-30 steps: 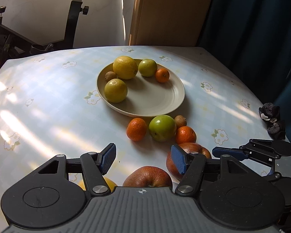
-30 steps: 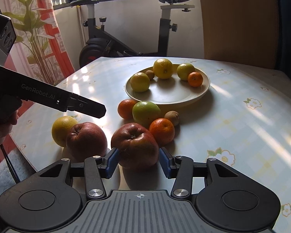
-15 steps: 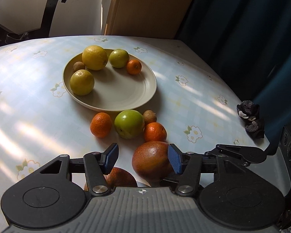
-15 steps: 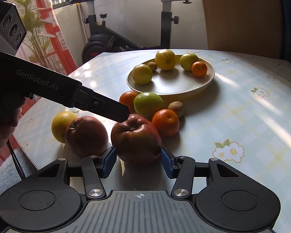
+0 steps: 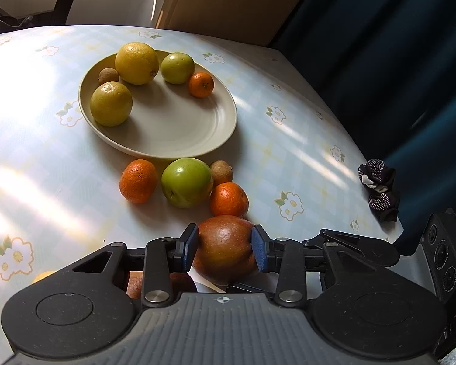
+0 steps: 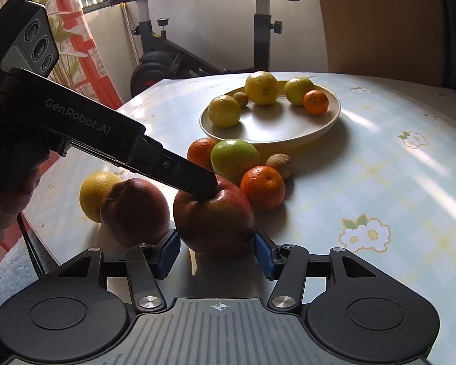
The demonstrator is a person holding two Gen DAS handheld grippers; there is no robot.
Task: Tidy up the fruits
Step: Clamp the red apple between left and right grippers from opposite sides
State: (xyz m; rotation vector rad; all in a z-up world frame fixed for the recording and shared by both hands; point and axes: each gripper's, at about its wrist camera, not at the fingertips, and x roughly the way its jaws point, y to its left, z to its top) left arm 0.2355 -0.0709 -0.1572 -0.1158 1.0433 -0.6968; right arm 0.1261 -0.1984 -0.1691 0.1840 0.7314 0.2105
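A cream plate (image 5: 179,133) holds two yellow citrus fruits, a green fruit, a small orange and a kiwi. On the table before it lie a green apple (image 5: 187,182), two oranges (image 5: 138,181) and a kiwi (image 5: 222,172). My left gripper (image 5: 225,248) is shut on a red apple (image 5: 225,249). My right gripper (image 6: 217,254) is open with its pads either side of the same red apple (image 6: 214,219). A second red apple (image 6: 135,211) and a yellow citrus (image 6: 95,191) lie to its left.
The table edge runs close on the right, with a dark scrunchie (image 5: 380,188) near it. An exercise bike (image 6: 197,45) and a wooden board stand behind the table. A dark curtain hangs at the right.
My left gripper swung right, came in over the red apple and shut on it. The right gripper stayed around the same apple and its jaws look a little wider.
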